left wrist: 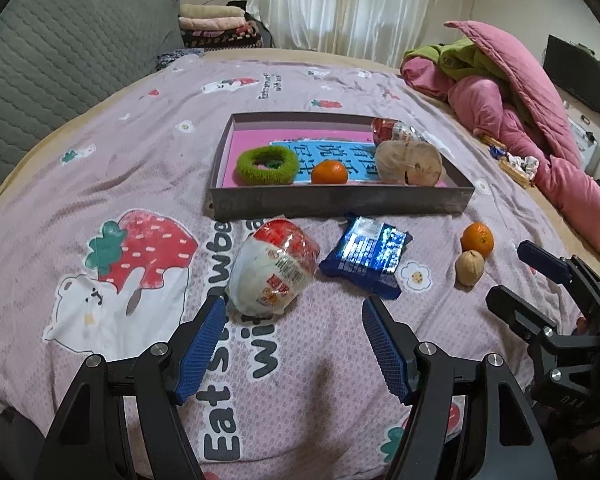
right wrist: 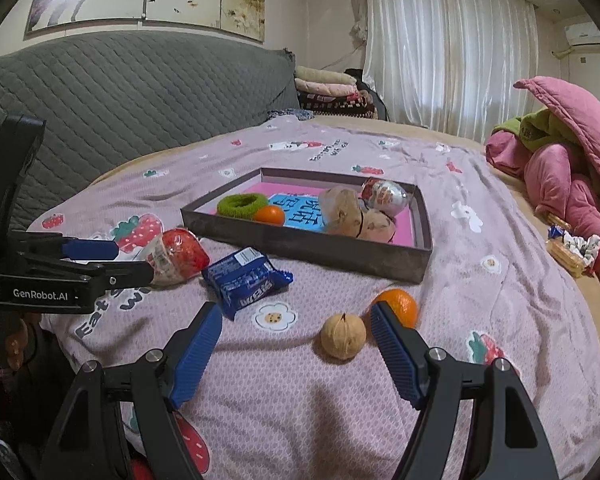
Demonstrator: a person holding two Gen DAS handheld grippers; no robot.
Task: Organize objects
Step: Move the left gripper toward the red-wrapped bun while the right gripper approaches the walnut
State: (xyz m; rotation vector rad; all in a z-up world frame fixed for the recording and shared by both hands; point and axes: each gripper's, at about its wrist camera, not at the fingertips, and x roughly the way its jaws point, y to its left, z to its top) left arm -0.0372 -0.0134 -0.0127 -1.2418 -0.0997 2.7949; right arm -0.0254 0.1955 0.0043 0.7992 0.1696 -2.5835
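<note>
Home bedroom: bed (left wrist: 140, 128), curtains (left wrist: 340, 4), quilts (left wrist: 520, 92)

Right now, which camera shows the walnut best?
The right wrist view: the walnut lies close, just ahead of the open right gripper, with its seam clear. The left wrist view shows the walnut smaller, near the right edge, beside the orange.

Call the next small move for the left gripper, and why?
Probably ease the left gripper forward so its open jaws straddle the red-and-white wrapped snack, then close. The snack lies on the bedspread just ahead of the left fingertip, outside the tray, which already holds a green ring, an orange and wrapped items. Nothing sits between the jaws yet.
</note>
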